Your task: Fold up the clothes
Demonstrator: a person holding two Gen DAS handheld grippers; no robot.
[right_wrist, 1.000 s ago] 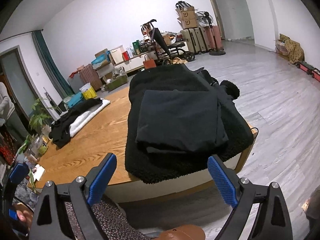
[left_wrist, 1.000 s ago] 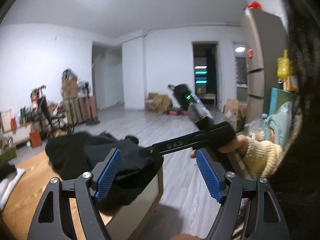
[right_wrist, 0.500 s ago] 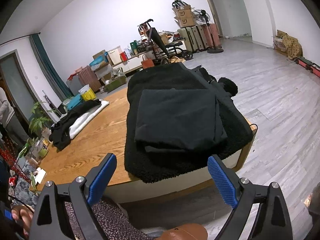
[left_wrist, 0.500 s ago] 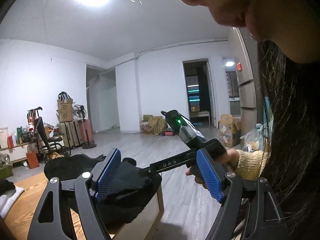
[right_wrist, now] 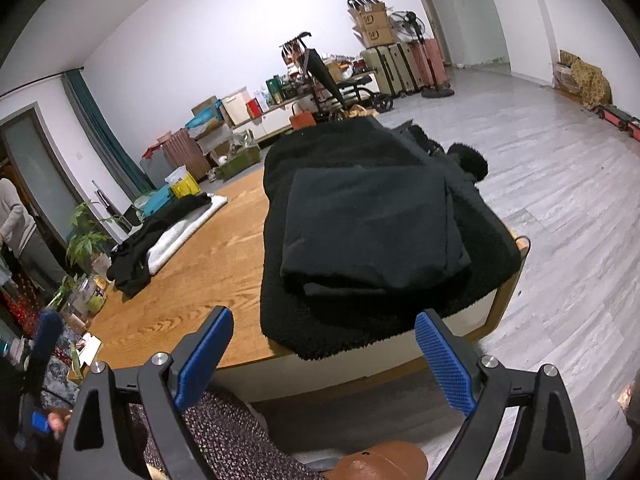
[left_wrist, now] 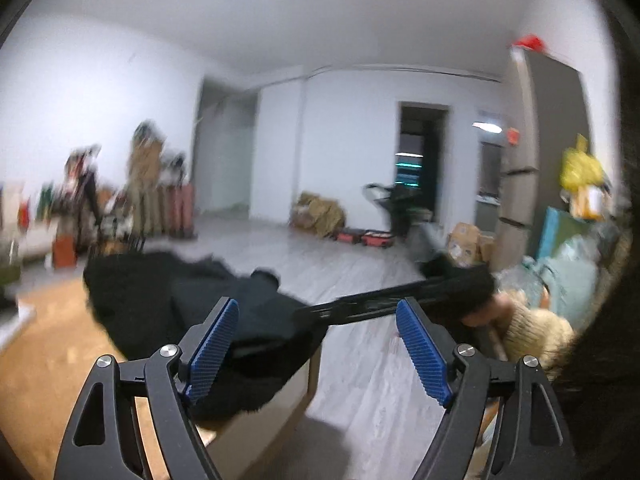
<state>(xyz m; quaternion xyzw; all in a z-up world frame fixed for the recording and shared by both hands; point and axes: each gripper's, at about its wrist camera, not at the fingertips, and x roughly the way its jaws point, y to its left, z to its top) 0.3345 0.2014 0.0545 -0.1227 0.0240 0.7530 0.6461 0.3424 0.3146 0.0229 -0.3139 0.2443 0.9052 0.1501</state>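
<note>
Resting on wooden table (right_wrist: 192, 264): folded smooth black garment (right_wrist: 372, 224) atop fleecy black coat (right_wrist: 360, 312). Left gripper (left_wrist: 318, 346), right gripper (right_wrist: 324, 358): fingers spread, empty, above table edge.

A folded garment (right_wrist: 370, 224) lies on top of a fleece garment (right_wrist: 320, 320), and both sit at the right end of the worktop (right_wrist: 180, 280), the fleece overhanging its near edge. Towards the far left of the worktop lies another pile of clothes (right_wrist: 160, 236) — well apart from the stack. Behind the worktop, along the wall, stand boxes (right_wrist: 372, 24) and suitcases (right_wrist: 404, 68). The right tongs (right_wrist: 324, 360) hang before the near edge — off the worktop, wide apart.
</note>
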